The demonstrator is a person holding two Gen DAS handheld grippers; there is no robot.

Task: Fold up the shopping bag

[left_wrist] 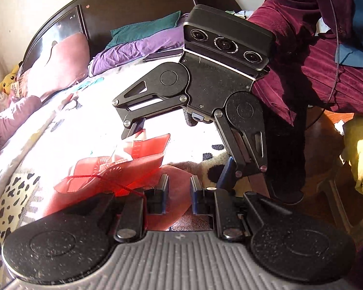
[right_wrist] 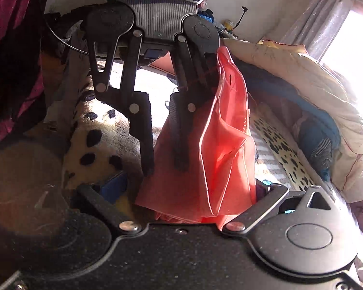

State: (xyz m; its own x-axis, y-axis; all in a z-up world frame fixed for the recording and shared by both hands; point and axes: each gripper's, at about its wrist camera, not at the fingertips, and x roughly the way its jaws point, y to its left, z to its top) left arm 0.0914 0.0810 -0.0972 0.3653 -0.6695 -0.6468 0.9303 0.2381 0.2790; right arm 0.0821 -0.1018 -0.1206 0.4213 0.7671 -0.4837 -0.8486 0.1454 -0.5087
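A red, thin shopping bag [left_wrist: 123, 169] lies crumpled on the spotted blanket, a red thread running from it. My left gripper [left_wrist: 179, 188] is open just above its near part; the jaws stand apart with bag fabric below and between them. My right gripper [left_wrist: 179, 145], seen facing me, is wide open; its left finger [left_wrist: 135, 130] touches the bag's far edge. In the right wrist view the bag [right_wrist: 220, 149] fills the space between my right gripper's [right_wrist: 193, 193] spread jaws and drapes against the left gripper [right_wrist: 164, 154].
A spotted cream blanket [left_wrist: 12, 193] covers the bed. Pink and purple pillows [left_wrist: 60, 65] and a dark headboard [left_wrist: 133, 7] lie beyond. The person's maroon clothing [left_wrist: 326, 72] is at right. Piled bedding [right_wrist: 302, 91] and a bright window [right_wrist: 351, 38] are right of the right gripper.
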